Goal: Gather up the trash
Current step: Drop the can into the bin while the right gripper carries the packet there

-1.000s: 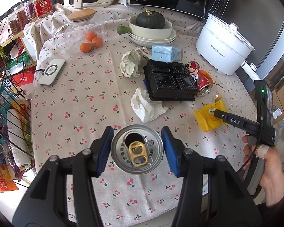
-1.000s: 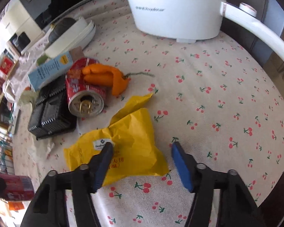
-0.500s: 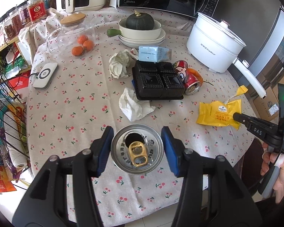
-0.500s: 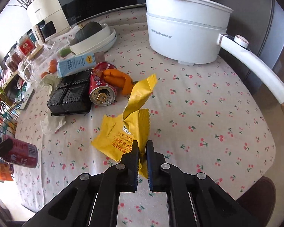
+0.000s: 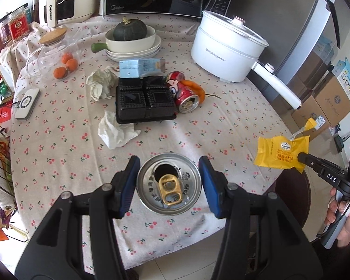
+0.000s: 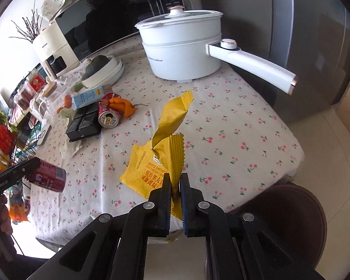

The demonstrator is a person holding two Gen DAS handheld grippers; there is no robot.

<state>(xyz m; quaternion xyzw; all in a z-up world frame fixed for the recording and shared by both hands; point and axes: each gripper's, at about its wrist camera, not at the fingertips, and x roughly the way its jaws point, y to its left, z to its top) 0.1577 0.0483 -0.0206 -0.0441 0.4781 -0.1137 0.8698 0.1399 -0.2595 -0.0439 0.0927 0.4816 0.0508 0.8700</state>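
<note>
Trash first: my left gripper (image 5: 169, 185) clamps an opened can (image 5: 169, 185) above the table (image 5: 58, 154) edge, and my right gripper (image 6: 175, 192) pinches a yellow wrapper (image 6: 162, 161) held up clear. Farther off lie crumpled tissue (image 5: 115, 133), a black tray (image 5: 144, 100) and a red can (image 5: 185, 94).

Right gripper (image 6: 175, 186) closed on yellow wrapper (image 6: 161, 161), lifted it clear off table (image 6: 233, 121).

Can (image 5: 169, 184) top is shiny metal with a gold tab, wrapper (image 6: 156, 163) is glossy crinkly foil, tablecloth (image 5: 58, 154) is matt printed cloth, pot (image 5: 224, 51) is smooth white plastic.
</note>
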